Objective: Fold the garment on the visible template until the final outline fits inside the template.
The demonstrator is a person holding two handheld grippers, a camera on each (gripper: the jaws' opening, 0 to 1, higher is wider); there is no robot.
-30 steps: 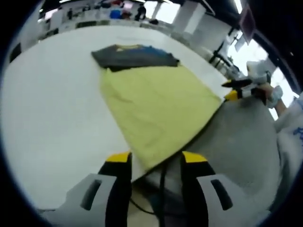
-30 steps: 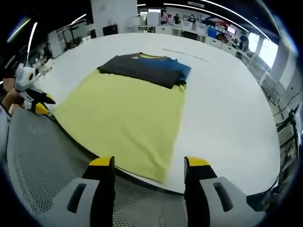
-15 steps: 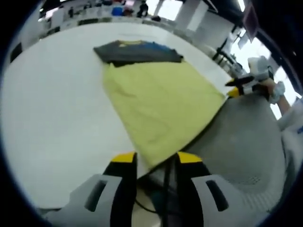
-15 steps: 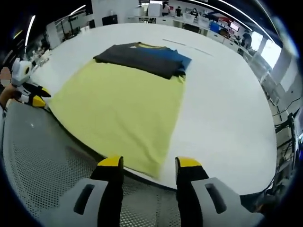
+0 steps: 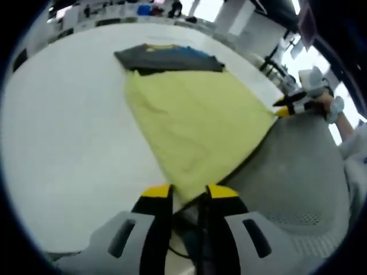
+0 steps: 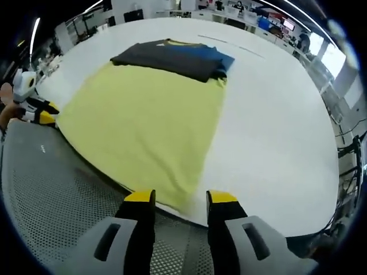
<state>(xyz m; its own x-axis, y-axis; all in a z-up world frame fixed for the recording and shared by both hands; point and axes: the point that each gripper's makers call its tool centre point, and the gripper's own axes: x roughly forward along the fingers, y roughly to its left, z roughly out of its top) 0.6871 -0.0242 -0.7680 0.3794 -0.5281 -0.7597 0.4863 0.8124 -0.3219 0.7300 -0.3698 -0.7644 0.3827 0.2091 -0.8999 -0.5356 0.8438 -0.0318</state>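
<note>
White table (image 5: 63, 149) under both views, grey perforated mesh (image 6: 51, 189) at the near edge, blurred room with desks and windows beyond. One yellow garment (image 6: 143, 123) spread flat on the table, one dark folded piece of clothing (image 6: 172, 57) with a blue part lying across its far end, two grippers. Left gripper (image 5: 182, 192) low in the left gripper view, yellow-tipped fingers (image 5: 156, 191) narrowed around the garment's near corner, gap clearly smaller than a second ago; whether already pinching the cloth, cannot tell. Right gripper (image 6: 180, 198) low in the right gripper view, fingers (image 6: 139, 197) likewise drawn closer together than before, straddling the other near corner at the table's edge; grip on the cloth cannot be told either. Garment itself unmoved against the table since the earlier pictures, near hem just at the fingertips, far hem touching the dark clothing. Right gripper seen again at the right of the left gripper view, left gripper at the left of the right gripper view, each beside a garment corner.
</note>
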